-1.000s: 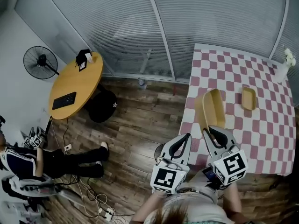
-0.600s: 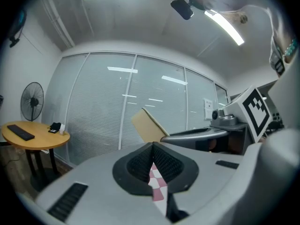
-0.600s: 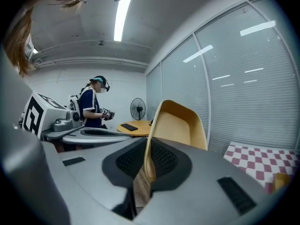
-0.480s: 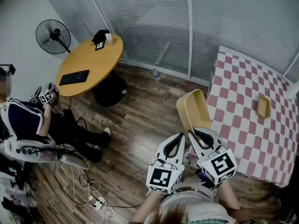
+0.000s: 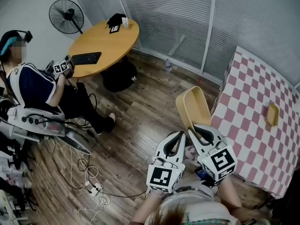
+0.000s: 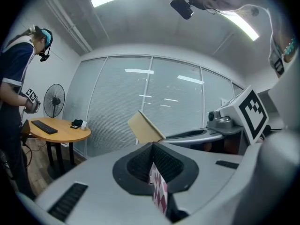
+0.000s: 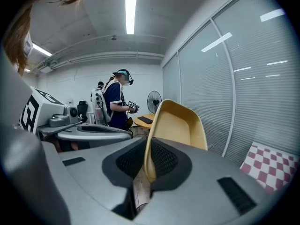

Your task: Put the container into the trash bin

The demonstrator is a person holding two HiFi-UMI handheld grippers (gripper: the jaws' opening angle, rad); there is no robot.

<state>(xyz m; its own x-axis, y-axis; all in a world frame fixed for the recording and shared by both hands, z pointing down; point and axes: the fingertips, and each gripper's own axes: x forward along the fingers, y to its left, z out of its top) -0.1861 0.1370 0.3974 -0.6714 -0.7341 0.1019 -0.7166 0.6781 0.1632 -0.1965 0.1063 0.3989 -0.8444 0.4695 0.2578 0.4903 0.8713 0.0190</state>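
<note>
A yellow oblong container stands on edge over the wooden floor, just left of the checkered table. My right gripper is shut on its near rim; in the right gripper view the rim is pinched between the dark pads and the tub rises beyond them. My left gripper sits close beside it on the left, shut with nothing in it. In the left gripper view its pads meet, and the container shows past them. No trash bin is plainly visible.
The pink-checkered table at the right carries a second yellow container. A round wooden table, a fan and a seated person are at the left. Cables lie on the floor. Window blinds fill the back.
Both grippers and the container have swung left, off the checkered table and out over the wooden floor. The seated person and the round table have come further into view.
</note>
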